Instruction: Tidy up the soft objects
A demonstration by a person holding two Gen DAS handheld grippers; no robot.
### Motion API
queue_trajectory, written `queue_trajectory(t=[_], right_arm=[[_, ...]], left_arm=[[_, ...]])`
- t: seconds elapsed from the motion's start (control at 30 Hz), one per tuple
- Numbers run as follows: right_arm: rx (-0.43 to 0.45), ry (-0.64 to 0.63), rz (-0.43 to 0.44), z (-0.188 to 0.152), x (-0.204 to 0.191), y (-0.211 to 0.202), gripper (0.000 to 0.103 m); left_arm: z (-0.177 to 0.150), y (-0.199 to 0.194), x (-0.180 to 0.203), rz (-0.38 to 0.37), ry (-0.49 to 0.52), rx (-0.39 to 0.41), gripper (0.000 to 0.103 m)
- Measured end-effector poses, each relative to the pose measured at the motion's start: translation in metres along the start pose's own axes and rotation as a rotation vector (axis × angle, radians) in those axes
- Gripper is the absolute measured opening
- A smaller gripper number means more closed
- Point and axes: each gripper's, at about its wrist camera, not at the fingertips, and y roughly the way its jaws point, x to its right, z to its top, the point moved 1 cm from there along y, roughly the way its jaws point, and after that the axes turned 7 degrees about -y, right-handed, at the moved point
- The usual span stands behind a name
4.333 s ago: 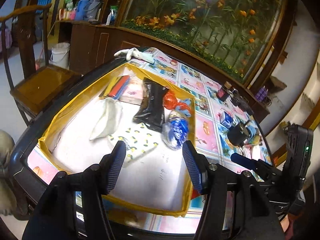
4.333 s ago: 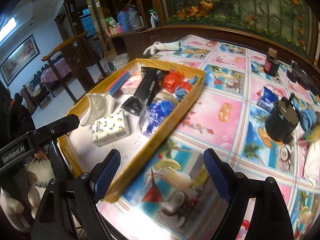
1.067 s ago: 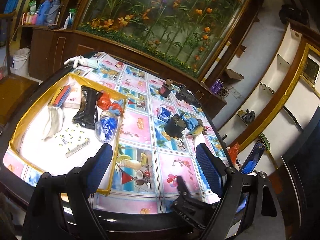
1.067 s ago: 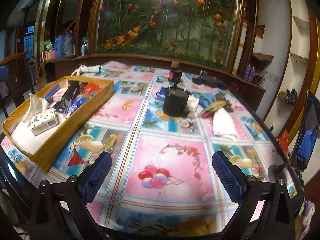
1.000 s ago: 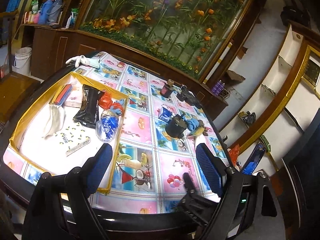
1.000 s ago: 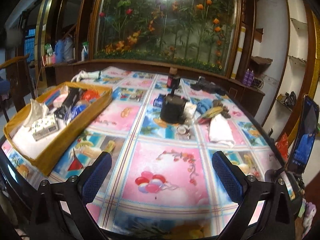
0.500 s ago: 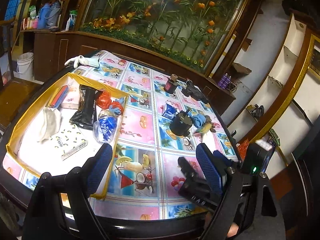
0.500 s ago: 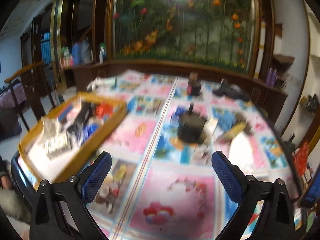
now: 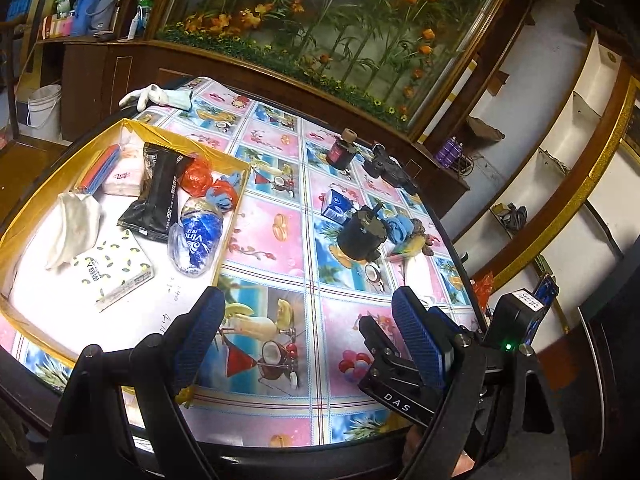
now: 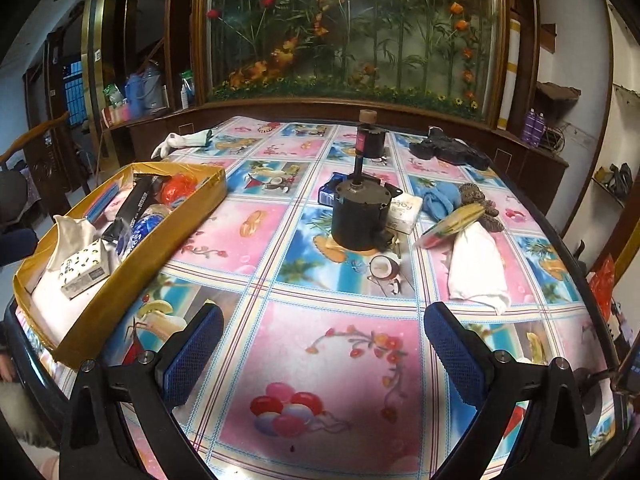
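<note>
My left gripper [image 9: 308,308] hangs open over the table's near edge with nothing between its fingers. My right gripper [image 10: 322,320] is open and empty too, just right of the left one. A gold-walled tray [image 9: 230,216] on the left holds a lemon-print tissue pack [image 9: 114,268], a white cloth [image 9: 74,226], a black pouch [image 9: 160,196], a blue tissue pack [image 9: 196,236] and a red bag [image 9: 198,174]. On the table's right side lie a folded white cloth [image 10: 476,268], a blue cloth [image 10: 440,198], a brown knitted piece [image 10: 478,200] and a small white pack [image 10: 404,208].
A black cylinder with a shaft [image 10: 360,216] stands mid-table, a dark bottle [image 10: 370,140] and a black object [image 10: 452,152] behind it. White gloves [image 10: 180,142] lie at the far left corner. A blue carton [image 10: 330,192] sits by the cylinder. A phone [image 9: 542,300] stands at the right edge.
Both grippers have moved in closer to the table and a little lower, still open. The right gripper's body now shows beside the left one's right finger.
</note>
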Motion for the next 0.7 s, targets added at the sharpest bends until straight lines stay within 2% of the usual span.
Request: queue_trajectory(t=[0.27, 0.4, 0.53, 0.63, 0.7], right_arm=[[-0.018, -0.005, -0.019, -0.005, 0.013, -0.001, 0.102], [-0.03, 0.066, -0.017, 0.008, 0.047, -0.005, 0.102], [-0.039, 0.165, -0.028, 0.03, 0.095, -0.002, 0.102], [-0.058, 0.244, -0.033, 0.046, 0.125, 0.016, 0.102], [-0.089, 0.268, -0.002, 0.06, 0.133, 0.038, 0.102]], left_arm=[[-0.004, 0.027, 0.009, -0.055, -0.002, -0.051, 0.086], [-0.007, 0.043, 0.012, -0.09, -0.032, -0.065, 0.086], [-0.018, 0.064, 0.014, -0.104, -0.051, -0.139, 0.086], [-0.024, 0.067, 0.016, -0.106, -0.036, -0.158, 0.086], [-0.024, 0.066, 0.013, -0.103, -0.036, -0.16, 0.086]])
